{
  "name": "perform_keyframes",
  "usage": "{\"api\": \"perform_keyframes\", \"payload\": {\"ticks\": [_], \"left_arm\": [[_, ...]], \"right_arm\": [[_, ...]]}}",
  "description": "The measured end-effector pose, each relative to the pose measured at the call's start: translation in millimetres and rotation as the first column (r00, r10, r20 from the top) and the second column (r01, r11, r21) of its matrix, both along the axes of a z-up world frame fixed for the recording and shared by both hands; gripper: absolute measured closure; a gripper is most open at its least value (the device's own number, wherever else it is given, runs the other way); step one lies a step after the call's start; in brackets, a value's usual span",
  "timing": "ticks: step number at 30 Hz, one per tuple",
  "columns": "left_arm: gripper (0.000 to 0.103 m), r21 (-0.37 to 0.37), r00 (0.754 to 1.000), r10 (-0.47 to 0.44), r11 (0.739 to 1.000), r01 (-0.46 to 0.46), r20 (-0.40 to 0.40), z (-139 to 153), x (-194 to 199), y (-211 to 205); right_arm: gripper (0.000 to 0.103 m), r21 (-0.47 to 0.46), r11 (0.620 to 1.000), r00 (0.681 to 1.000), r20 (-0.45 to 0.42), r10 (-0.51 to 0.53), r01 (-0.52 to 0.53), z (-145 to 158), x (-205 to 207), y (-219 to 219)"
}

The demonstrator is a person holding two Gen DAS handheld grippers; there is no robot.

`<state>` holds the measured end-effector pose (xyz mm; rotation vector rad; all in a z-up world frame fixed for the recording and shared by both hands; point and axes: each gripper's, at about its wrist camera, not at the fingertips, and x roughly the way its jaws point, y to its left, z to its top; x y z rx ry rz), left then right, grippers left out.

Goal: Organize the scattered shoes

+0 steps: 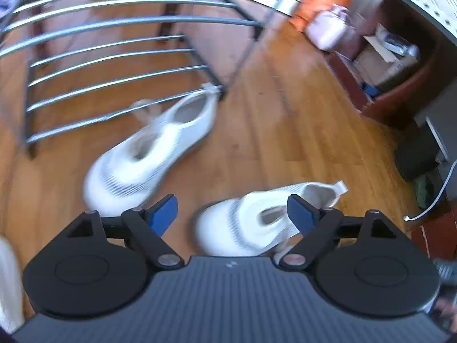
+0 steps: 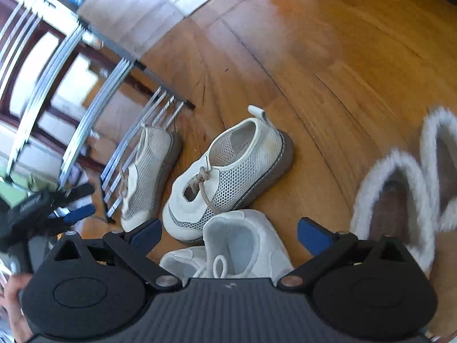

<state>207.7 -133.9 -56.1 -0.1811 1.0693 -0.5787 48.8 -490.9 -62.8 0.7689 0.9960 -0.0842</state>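
Note:
In the left wrist view my left gripper (image 1: 232, 214) stands open above the wooden floor. One white mesh shoe (image 1: 251, 223) lies below, seen between the jaws but not touched. Its mate (image 1: 142, 160) lies further off, its heel against the lowest bars of the metal shoe rack (image 1: 114, 57). In the right wrist view my right gripper (image 2: 230, 234) is open over a white lace-up sneaker (image 2: 237, 243), the pads clear of it. The two mesh shoes (image 2: 228, 171) (image 2: 145, 177) lie beyond, beside the rack (image 2: 85, 114). The left gripper (image 2: 85, 201) shows at the left edge.
Two brown slippers with white fur trim (image 2: 400, 200) (image 2: 440, 165) lie right of the sneaker. An orange bag and a pale bundle (image 1: 328, 25) sit by a low red-brown cabinet (image 1: 385, 65). A black box (image 1: 417, 157) and a white cable (image 1: 437, 197) are at the right.

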Motion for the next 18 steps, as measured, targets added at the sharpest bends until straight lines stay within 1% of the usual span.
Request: {"api": "perform_keyframes", "payload": {"ticks": [1, 3, 4, 5, 7, 9, 10, 11, 12, 13, 15, 16, 18], "left_arm": [[0.008, -0.015, 1.0, 0.004, 1.0, -0.005, -0.017, -5.7, -1.4, 9.0], [0.007, -0.052, 0.998, 0.004, 0.999, -0.007, -0.055, -14.0, -3.3, 25.0], [0.005, -0.074, 0.997, -0.004, 0.997, -0.001, -0.075, -16.7, -4.4, 33.2], [0.005, -0.096, 0.995, -0.013, 0.995, 0.004, -0.095, -19.5, -5.5, 41.5], [0.005, -0.119, 0.996, -0.021, 0.993, 0.01, -0.09, -23.6, -4.9, 56.5], [0.004, -0.078, 0.999, -0.003, 0.997, -0.002, -0.053, -23.9, -4.7, 64.5], [0.004, -0.046, 0.999, 0.008, 0.999, -0.01, -0.031, -23.9, -4.1, 65.8], [0.003, -0.039, 1.0, 0.011, 0.999, -0.012, -0.026, -24.3, -3.5, 66.3], [0.003, 0.006, 1.0, 0.025, 1.0, -0.025, -0.003, -27.7, -3.0, 69.6], [0.003, 0.018, 0.999, 0.044, 0.999, -0.044, -0.012, -32.0, -1.7, 70.3], [0.003, 0.036, 0.996, 0.084, 0.996, -0.082, -0.037, -40.6, 1.1, 71.3], [0.003, 0.031, 0.995, 0.086, 0.996, -0.085, -0.048, -43.3, 1.6, 72.1], [0.003, -0.006, 0.995, 0.047, 0.999, -0.048, -0.085, -51.1, 3.2, 67.1]], "right_arm": [[0.001, 0.008, 1.0, 1.0, -0.013, 0.023, -0.023, 2.7, 8.1, 0.7], [0.001, 0.039, 0.994, 0.991, -0.093, 0.101, -0.098, 12.1, 37.1, 6.0], [0.002, 0.057, 0.989, 0.981, -0.132, 0.14, -0.133, 16.8, 51.5, 8.6], [0.001, 0.05, 0.987, 0.976, -0.15, 0.158, -0.152, 18.9, 56.9, 12.8], [0.002, -0.014, 0.969, 0.938, -0.255, 0.235, -0.246, 21.6, 88.7, 30.8], [0.002, -0.082, 0.968, 0.908, -0.371, 0.192, -0.238, 4.8, 113.4, 42.2], [0.002, -0.081, 0.977, 0.906, -0.396, 0.151, -0.198, -4.5, 118.2, 40.8], [0.002, -0.081, 0.984, 0.901, -0.421, 0.11, -0.158, -13.7, 123.1, 39.3], [0.002, -0.082, 0.99, 0.893, -0.445, 0.068, -0.117, -23.0, 127.9, 37.9], [0.004, -0.054, 0.998, 0.893, -0.45, 0.017, -0.046, -36.4, 131.3, 34.6], [0.005, -0.031, 0.999, 0.903, -0.428, -0.03, 0.019, -48.1, 129.4, 32.5], [0.005, -0.025, 0.999, 0.911, -0.41, -0.054, 0.048, -53.0, 127.8, 33.1], [0.005, -0.111, 0.993, 0.938, -0.345, -0.014, -0.026, -53.0, 128.6, 46.4]]}}
